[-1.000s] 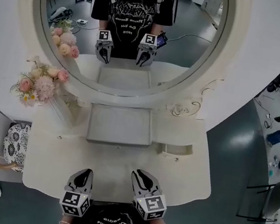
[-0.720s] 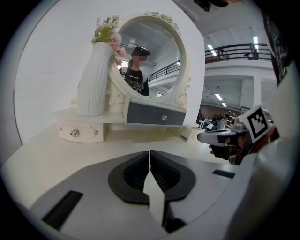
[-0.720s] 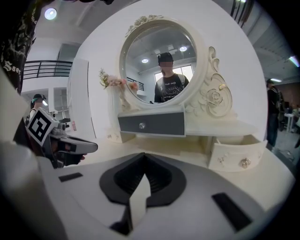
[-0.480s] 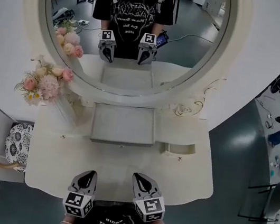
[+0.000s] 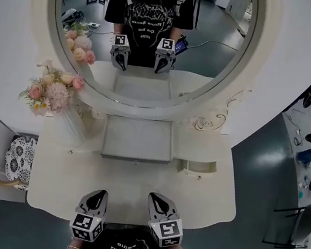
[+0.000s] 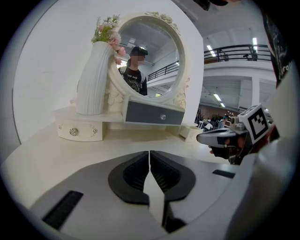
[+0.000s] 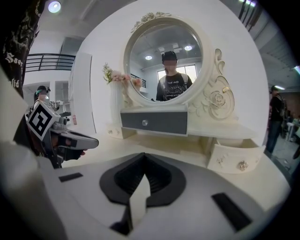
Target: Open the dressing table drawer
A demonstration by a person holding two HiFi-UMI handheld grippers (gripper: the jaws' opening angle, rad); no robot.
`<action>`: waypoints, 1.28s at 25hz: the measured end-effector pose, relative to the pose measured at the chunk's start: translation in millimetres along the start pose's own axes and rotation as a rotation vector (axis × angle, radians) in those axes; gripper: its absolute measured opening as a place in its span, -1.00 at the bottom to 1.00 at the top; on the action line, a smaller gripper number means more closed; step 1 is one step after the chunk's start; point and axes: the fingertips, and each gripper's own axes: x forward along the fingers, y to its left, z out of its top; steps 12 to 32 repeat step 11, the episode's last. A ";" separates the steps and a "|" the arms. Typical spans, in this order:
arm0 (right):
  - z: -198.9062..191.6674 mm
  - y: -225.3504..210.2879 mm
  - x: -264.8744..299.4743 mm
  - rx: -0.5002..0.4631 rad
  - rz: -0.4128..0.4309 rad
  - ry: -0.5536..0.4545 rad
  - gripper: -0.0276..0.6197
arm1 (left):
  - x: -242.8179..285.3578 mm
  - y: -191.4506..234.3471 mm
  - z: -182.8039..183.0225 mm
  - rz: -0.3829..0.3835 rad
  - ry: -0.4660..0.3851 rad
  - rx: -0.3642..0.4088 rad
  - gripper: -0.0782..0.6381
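1. The left tongs (image 5: 95,194) and the right tongs (image 5: 158,199) hovered side by side over the near edge of the cream surface (image 5: 134,177). Both pointed toward the mirror (image 5: 149,24), well apart from every drawer.
2. Both were clenched on nothing: each gripper view showed its ribbed pads pressed together with only the bare surface beyond them.
3. The grey centre drawer (image 7: 154,123) sat flush in its raised box under the mirror, with its small knob (image 7: 145,123) facing the person. It looked fully closed.
4. The small right-hand drawer (image 7: 236,159) stood partly pulled out, its hollow visible from the head view. That may be the drawer the task meant, in which case the tongs hung back because the pull was finished.
5. If the grey one was meant, the right tongs seemed the likelier pair. They would need to release, reach forward and pinch the knob.
6. The white vase (image 6: 93,79) of flowers (image 5: 51,90) stood at the left rear, clear of any straight reach to the centre.
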 end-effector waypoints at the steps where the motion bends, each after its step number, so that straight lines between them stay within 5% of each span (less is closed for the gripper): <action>1: 0.2 0.5 0.0 0.000 0.001 0.000 -0.89 | -0.7 0.4 -0.4 0.001 0.001 -0.001 -0.72; 32: -0.2 -0.9 0.4 -0.011 -0.026 -0.004 -0.89 | -5.9 6.6 -4.5 0.016 0.005 -0.012 -0.72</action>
